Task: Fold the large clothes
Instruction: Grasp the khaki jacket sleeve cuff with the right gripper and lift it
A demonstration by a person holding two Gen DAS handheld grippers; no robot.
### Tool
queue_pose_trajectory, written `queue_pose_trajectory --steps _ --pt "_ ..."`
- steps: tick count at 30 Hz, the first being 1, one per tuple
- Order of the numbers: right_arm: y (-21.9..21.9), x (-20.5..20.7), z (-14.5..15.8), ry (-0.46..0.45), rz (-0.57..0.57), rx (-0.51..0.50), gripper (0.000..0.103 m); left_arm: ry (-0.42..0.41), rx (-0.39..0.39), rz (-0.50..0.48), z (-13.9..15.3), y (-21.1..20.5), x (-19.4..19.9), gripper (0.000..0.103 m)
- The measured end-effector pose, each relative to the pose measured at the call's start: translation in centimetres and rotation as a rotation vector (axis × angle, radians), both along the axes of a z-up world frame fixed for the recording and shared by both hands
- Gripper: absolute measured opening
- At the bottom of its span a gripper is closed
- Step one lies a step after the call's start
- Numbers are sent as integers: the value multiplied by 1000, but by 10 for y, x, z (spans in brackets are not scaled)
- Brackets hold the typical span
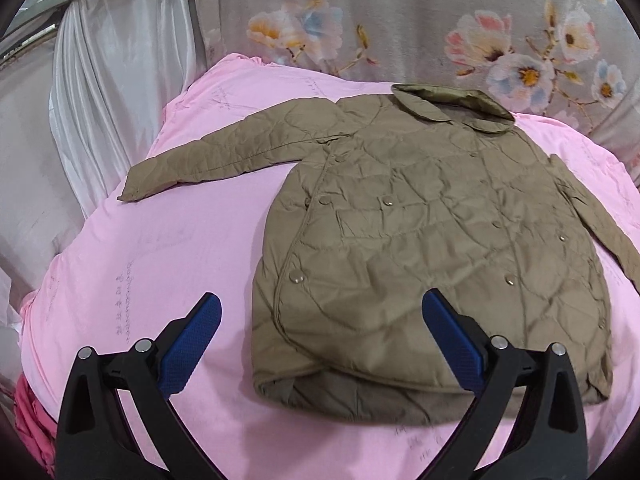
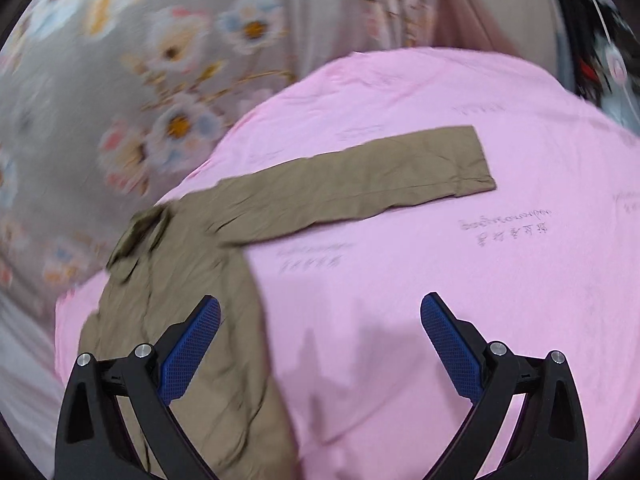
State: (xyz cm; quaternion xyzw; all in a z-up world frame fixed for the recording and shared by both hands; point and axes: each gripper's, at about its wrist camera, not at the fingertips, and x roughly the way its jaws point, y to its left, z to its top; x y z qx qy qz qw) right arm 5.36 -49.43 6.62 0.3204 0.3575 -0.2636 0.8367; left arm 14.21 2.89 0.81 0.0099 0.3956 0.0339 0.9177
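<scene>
One olive-brown quilted jacket (image 1: 432, 240) lies spread flat, front side up, on a pink sheet (image 1: 168, 264) that covers a raised, rounded surface; whether a bed or a worktop lies under the sheet cannot be told; the collar (image 1: 452, 106) points to the far side, the hem lies near, and the two sleeves reach out, the left sleeve (image 1: 224, 156) angled toward the far left and the right sleeve (image 2: 360, 176) stretched across the sheet toward the right; two columns of snap buttons run down the front, though their exact count is unclear. Faint printed lettering marks the sheet in several places. Behind the sheet hangs a grey floral cloth (image 1: 440, 20) with pink, white and blue blossoms; a pale satin curtain (image 1: 120, 80) hangs at the far left, and a bunch of darker pink fabric (image 1: 32, 420) shows at the near left edge. No container appears in either view. The left hand-held gripper (image 1: 322, 306) hangs over the hem with its blue-padded fingers (image 1: 196, 348) wide apart, grasping nothing; the right hand-held gripper (image 2: 320, 306) hangs over the jacket's right side and bare sheet, also spread and empty; the right wrist view is blurred.
</scene>
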Motion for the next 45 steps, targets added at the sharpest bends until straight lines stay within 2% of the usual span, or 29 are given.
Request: queue_pose_trajectory --steps 4,10,13,14,16,18,20,22,25,28,30,33,38,43,45 --pt "-61 9 -32 -24 -137 90 95 25 -10 26 -11 5 25 98" --pt "-117 23 -64 -62 -239 143 87 40 -9 54 -25 7 52 98" --pt "-138 27 -78 -73 -308 181 77 48 -3 66 -31 8 62 98" --pt "-141 26 -79 -86 -322 177 72 51 -1 70 -33 8 65 98" --pt "-147 31 -79 -82 -342 155 54 59 0 76 -38 9 72 98" --pt "-157 37 -81 -64 -349 146 4 65 5 82 -41 10 78 98" --pt "-164 44 -79 -91 -339 167 3 69 9 88 -44 12 84 98" --pt "-160 54 -59 -127 -320 109 3 70 10 93 -46 13 87 98" --pt "-131 87 -4 -194 -216 -44 3 71 12 103 -48 16 93 98" --pt "-77 131 56 -288 -48 -174 2 72 9 110 -49 17 98 98" --pt "-39 158 83 -335 71 -207 2 71 4 110 -49 18 99 98" --pt "33 196 107 -376 278 -223 2 67 1 110 -48 18 99 98" --pt "159 245 105 -380 587 -233 2 68 -9 113 -48 22 99 98" --pt "256 272 66 -330 799 -195 2 69 -24 117 -48 29 99 98" --pt "284 278 47 -297 850 -182 2 72 -24 115 -50 31 100 98"
